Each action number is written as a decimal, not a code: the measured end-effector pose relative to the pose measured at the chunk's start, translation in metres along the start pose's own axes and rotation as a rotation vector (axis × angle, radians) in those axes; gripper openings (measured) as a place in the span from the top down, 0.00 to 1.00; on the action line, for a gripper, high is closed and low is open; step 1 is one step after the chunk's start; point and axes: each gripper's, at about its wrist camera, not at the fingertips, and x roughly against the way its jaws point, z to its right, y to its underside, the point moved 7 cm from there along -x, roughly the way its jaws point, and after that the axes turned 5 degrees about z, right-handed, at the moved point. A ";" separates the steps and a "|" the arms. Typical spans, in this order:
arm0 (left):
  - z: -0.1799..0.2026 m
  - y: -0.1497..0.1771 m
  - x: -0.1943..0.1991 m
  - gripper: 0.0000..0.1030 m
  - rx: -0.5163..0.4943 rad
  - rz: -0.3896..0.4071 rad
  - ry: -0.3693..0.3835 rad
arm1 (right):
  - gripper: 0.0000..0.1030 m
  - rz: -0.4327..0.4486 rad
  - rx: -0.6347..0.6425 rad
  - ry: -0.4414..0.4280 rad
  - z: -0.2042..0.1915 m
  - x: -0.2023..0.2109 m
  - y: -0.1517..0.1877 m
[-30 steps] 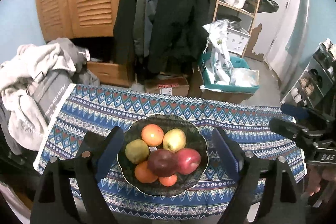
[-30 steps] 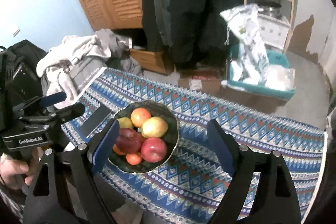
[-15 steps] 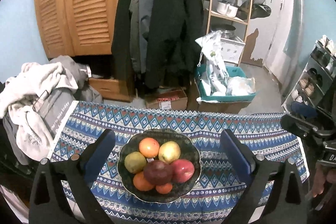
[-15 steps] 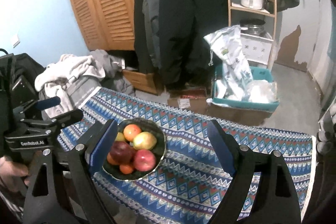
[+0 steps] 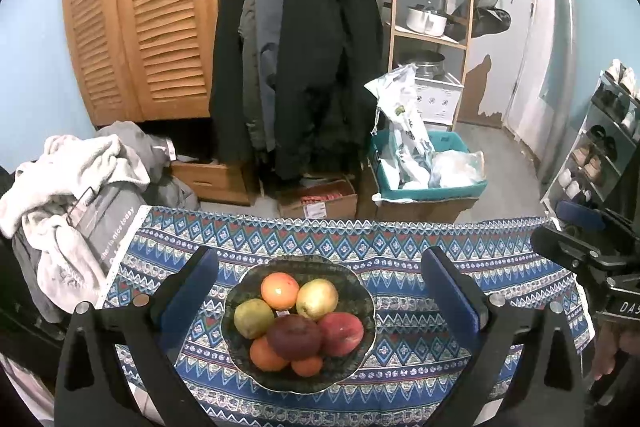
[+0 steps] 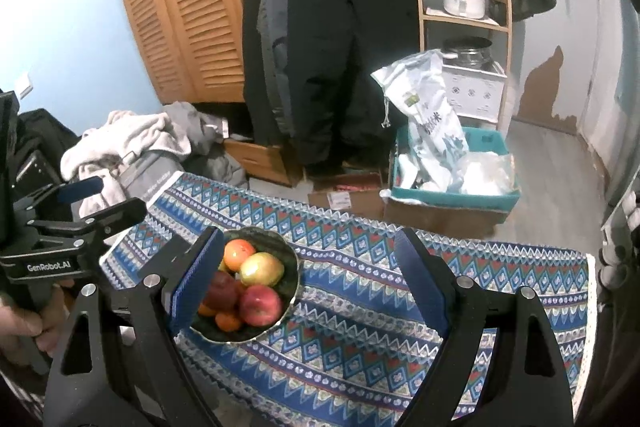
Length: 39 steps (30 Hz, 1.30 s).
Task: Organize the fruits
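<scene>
Left wrist view: the left gripper (image 5: pixel 320 291), jaws just spread wide and grasping nothing, frames a dark scalloped bowl (image 5: pixel 362 333) of apples and oranges low at centre on the blue patterned tablecloth (image 5: pixel 404 239).

Right wrist view: the right gripper (image 6: pixel 310 285) gapes empty; the bowl (image 6: pixel 292 259) sits lower left, by its left finger.

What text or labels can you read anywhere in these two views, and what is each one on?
"GenRobot.AI": on the left gripper body, seen from the right wrist.
"DAS", cut off at the frame edge: on the right gripper body, seen from the left wrist.
"nice today", with the rest unclear: on the grey bag.
Print on the white sack and the cardboard box label: too blurred.
</scene>
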 end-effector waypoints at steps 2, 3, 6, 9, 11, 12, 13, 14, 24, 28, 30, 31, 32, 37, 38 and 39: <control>0.000 0.000 0.000 0.01 -0.001 -0.001 -0.001 | 0.17 0.002 0.004 0.003 0.000 0.001 0.001; 0.000 0.000 0.000 0.01 -0.002 -0.001 -0.001 | 0.17 0.002 0.005 0.004 0.001 0.001 0.001; 0.001 0.000 0.000 0.01 -0.002 -0.001 -0.002 | 0.17 0.003 0.003 0.008 0.003 0.002 0.001; 0.002 0.000 0.000 0.01 -0.011 -0.008 -0.008 | 0.17 0.005 -0.001 0.011 0.005 0.004 0.001; 0.002 0.000 0.000 0.01 -0.018 -0.010 -0.016 | 0.17 0.006 0.000 0.015 0.005 0.005 0.001; 0.002 0.000 0.000 0.01 -0.021 -0.009 -0.022 | 0.17 0.005 0.000 0.017 0.006 0.005 0.002; 0.002 0.000 0.001 0.01 -0.022 -0.009 -0.025 | 0.17 0.004 -0.001 0.018 0.006 0.005 0.002; 0.002 0.001 0.001 0.01 -0.024 -0.010 -0.027 | 0.17 0.002 -0.001 0.019 0.007 0.005 0.002; 0.006 0.000 -0.001 0.01 -0.035 -0.018 -0.031 | 0.17 0.002 -0.003 0.021 0.010 0.006 0.002; 0.008 0.002 -0.001 0.01 -0.036 -0.026 -0.026 | 0.17 -0.002 -0.003 0.022 0.011 0.007 0.003; 0.008 0.002 -0.001 0.01 -0.037 -0.026 -0.027 | 0.17 -0.005 0.000 0.020 0.011 0.006 0.004; 0.008 0.002 -0.001 0.01 -0.037 -0.025 -0.027 | 0.17 -0.006 0.002 0.020 0.011 0.007 0.004; 0.008 0.002 -0.001 0.01 -0.036 -0.025 -0.028 | 0.17 -0.006 0.003 0.021 0.011 0.007 0.005; 0.007 0.002 -0.002 0.01 -0.025 -0.030 -0.033 | 0.17 -0.005 0.000 0.023 0.010 0.006 0.004; 0.007 0.003 -0.003 0.01 -0.023 -0.032 -0.033 | 0.17 -0.003 0.000 0.023 0.010 0.006 0.003; 0.006 0.003 -0.003 0.01 -0.021 -0.034 -0.033 | 0.17 -0.001 -0.002 0.025 0.010 0.005 0.003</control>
